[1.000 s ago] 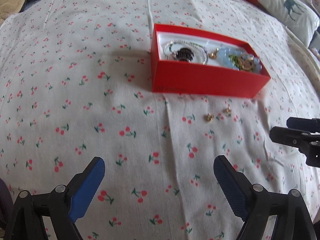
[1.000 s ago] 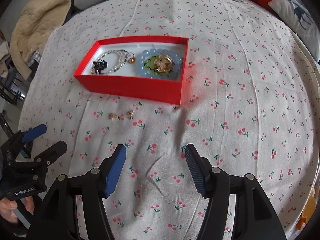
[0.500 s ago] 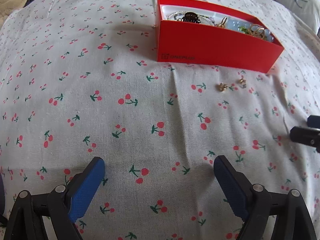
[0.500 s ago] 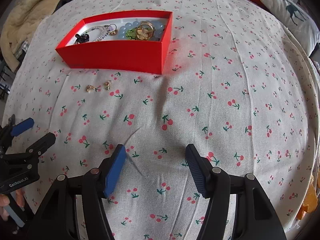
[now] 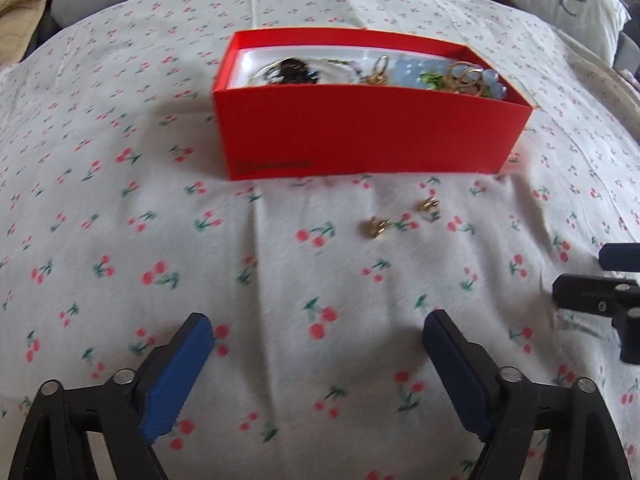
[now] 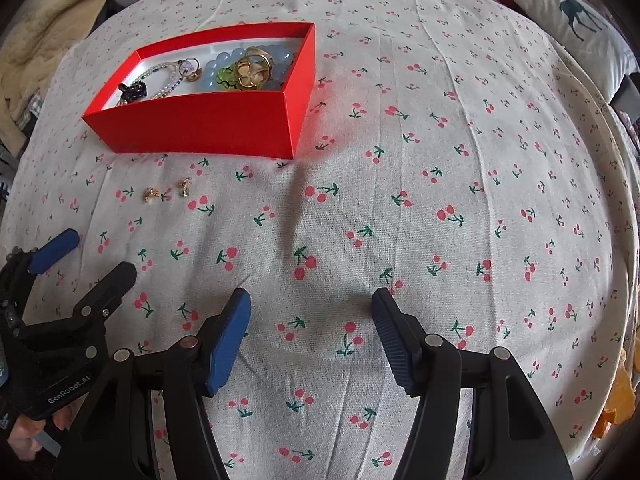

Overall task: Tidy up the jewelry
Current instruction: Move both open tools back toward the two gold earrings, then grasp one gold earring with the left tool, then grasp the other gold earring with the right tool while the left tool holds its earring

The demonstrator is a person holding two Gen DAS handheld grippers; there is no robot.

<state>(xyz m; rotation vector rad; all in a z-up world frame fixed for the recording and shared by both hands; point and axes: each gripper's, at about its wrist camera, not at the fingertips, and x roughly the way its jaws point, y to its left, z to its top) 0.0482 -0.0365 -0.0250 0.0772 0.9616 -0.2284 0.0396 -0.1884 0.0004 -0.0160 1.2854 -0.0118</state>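
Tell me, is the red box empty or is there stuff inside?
Not empty. The red box has no lid on, and a blue bead bracelet and gold rings lie inside.

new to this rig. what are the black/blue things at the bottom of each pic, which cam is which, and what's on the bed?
No robot arm here: a person holds a two-finger claw in each hand, and each claw carries a fisheye camera looking forward along its blue-padded fingers. One picture is from the left claw, the other from the right claw; each also catches its neighbour at the frame edge. Both stand open and hold nothing.

They hover over a cherry-print sheet. On it sits an open red box holding bead bracelets, chains and gold rings. Two small gold earrings lie loose on the sheet just in front of the box, apart from each other. Plush toys and pillows line the far edge.
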